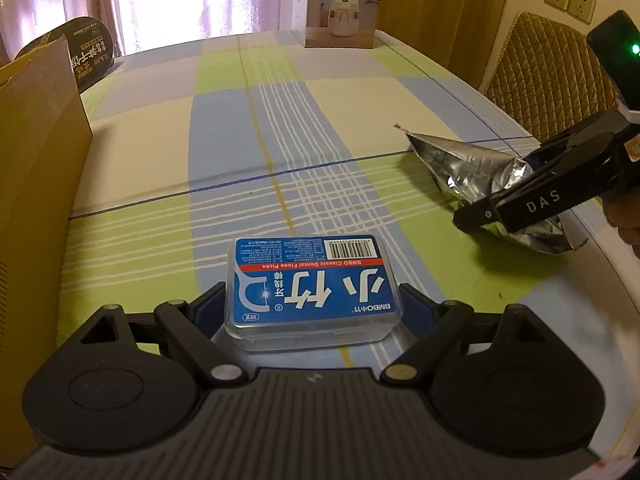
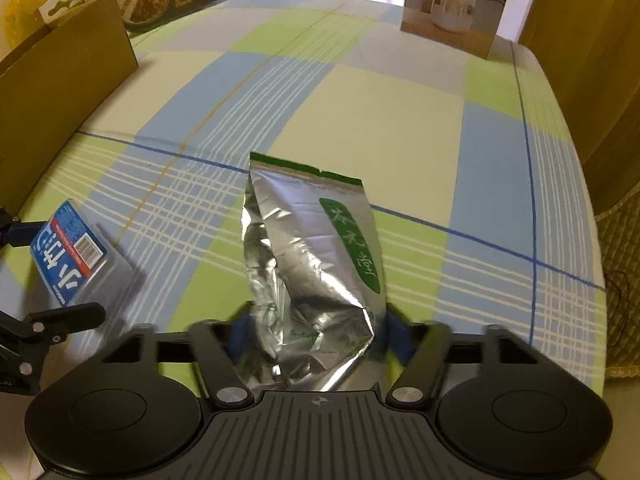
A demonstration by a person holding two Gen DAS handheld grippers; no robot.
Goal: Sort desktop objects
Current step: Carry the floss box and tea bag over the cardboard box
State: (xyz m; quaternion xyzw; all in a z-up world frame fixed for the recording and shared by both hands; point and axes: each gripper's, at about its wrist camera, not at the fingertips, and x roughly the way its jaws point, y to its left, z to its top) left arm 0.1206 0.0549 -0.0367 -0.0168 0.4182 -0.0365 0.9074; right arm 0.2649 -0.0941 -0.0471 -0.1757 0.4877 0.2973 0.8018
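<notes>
My left gripper [image 1: 312, 312] is shut on a clear plastic box of dental floss picks [image 1: 312, 280] with a blue label, gripped by its two sides. From the right wrist view the floss box [image 2: 68, 256] hangs tilted just above the cloth at the left edge, between the left gripper's fingers [image 2: 68, 316]. My right gripper [image 2: 316, 332] is shut on the lower end of a crumpled silver foil bag [image 2: 312, 256] with a green label. In the left wrist view the foil bag [image 1: 460, 160] lies low over the table's right side, with the right gripper [image 1: 492, 196] clamped on it.
A checked tablecloth [image 1: 280, 120] covers the table. An open cardboard box [image 1: 36, 160] stands along the left edge, with a black round food tub [image 1: 80, 52] behind it. A humidifier carton [image 1: 340, 0] stands at the far edge. A quilted chair [image 1: 552, 80] is at the right.
</notes>
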